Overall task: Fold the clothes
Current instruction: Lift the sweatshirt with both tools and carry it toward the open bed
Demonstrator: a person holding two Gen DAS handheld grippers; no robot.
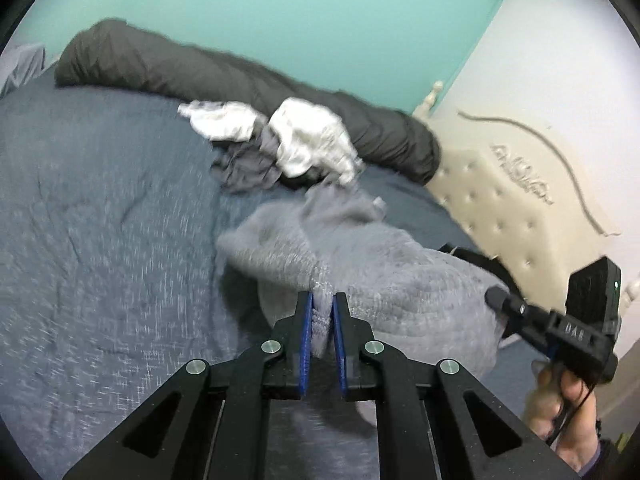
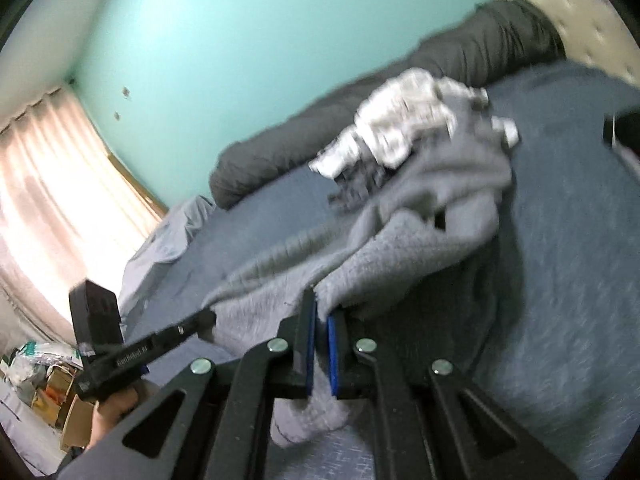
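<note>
Both tools, left tool [image 1: 323, 304] and right tool [image 2: 322, 312], pinch the grey garment [image 1: 372, 264] stretched between them.

"DAB" — white letters on the right gripper's [image 1: 496, 298] black body.

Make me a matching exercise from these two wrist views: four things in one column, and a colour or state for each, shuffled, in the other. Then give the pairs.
Things:
1. fleece garment
2. rolled blanket
3. headboard
4. wall

Colours or states:
A. turquoise, behind the bed
B. cream, tufted with buttons
C. light grey, pinched by the left gripper and the right gripper
D. dark grey, lying along the far side of the bed

Pairs: 1-C, 2-D, 3-B, 4-A
</note>
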